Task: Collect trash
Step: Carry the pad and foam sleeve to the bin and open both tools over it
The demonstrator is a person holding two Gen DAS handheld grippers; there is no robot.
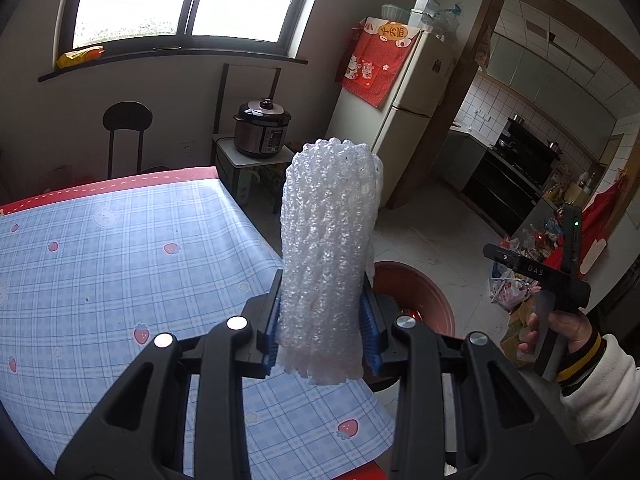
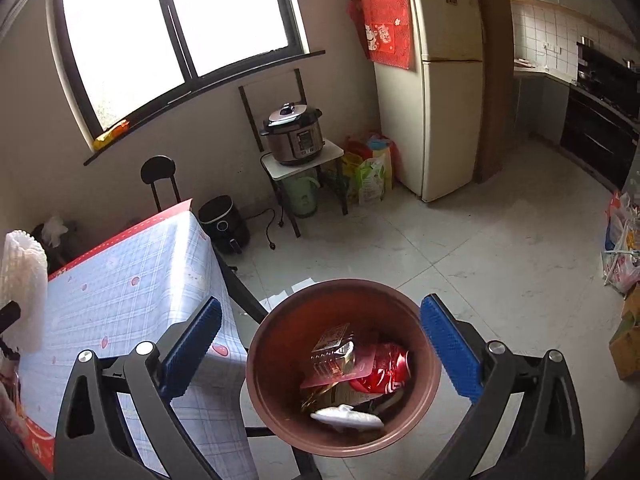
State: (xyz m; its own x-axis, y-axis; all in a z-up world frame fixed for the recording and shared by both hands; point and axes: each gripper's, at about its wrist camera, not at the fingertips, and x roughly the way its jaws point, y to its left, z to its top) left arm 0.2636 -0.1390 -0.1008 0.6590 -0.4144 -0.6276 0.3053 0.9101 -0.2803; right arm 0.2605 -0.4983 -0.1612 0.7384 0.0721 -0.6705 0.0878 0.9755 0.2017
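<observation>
Two grippers: my left gripper (image 1: 322,332) has its jaws clamped on foam netting (image 1: 330,248) above the desk (image 1: 120,240); my right gripper (image 2: 320,344), jaws apart, hovers over the bin (image 2: 280,320). Next, carry netting right and drop it in.

Black hand-held gripper (image 1: 322,332), blue ribbed pads (image 2: 448,344), silver screws.

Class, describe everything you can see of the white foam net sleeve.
The foam net sleeve is a white, knobbly mesh tube that looks like soft foam. It stands roughly upright, open at the top, clamped near its lower end between the blue pads of the left gripper, above the table's edge. Nothing else touches it.
</observation>
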